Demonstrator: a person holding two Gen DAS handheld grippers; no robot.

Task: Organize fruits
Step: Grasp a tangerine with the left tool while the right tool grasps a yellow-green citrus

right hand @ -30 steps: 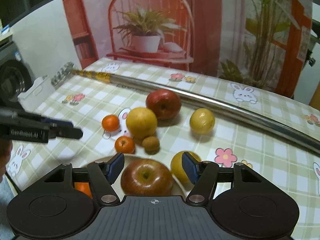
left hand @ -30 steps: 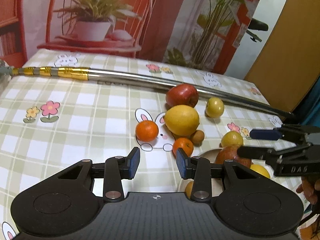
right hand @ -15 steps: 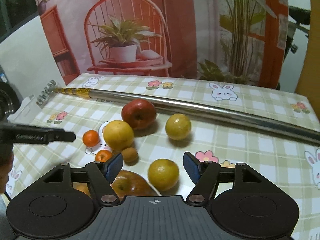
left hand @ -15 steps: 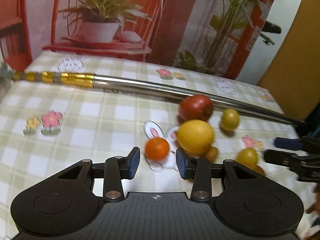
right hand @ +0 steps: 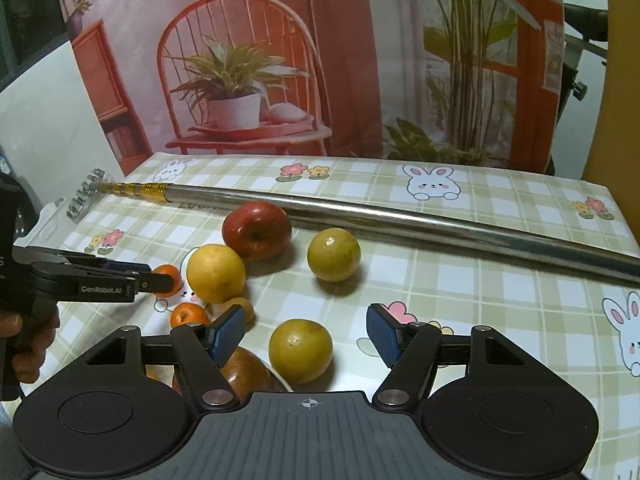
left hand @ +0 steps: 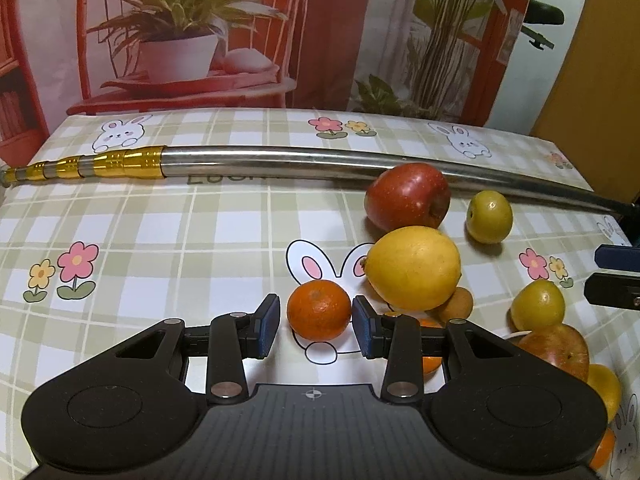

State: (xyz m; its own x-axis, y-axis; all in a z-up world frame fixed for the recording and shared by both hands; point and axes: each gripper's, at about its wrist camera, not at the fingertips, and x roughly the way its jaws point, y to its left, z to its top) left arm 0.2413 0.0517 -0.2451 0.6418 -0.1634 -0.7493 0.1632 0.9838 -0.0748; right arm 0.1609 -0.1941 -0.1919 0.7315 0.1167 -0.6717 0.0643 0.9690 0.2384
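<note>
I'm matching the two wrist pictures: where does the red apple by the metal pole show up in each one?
Left wrist view: the red apple lies right of centre, just behind the large yellow citrus.
Right wrist view: the red apple lies left of centre, behind and to the right of the same citrus.
Shared landmark: the metal pole runs directly behind the apple in both views.

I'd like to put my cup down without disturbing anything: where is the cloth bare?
Bare: the checked tablecloth left of the small orange mandarin, below the long steel pole. Crowded: around the big yellow lemon and red apple.
</note>
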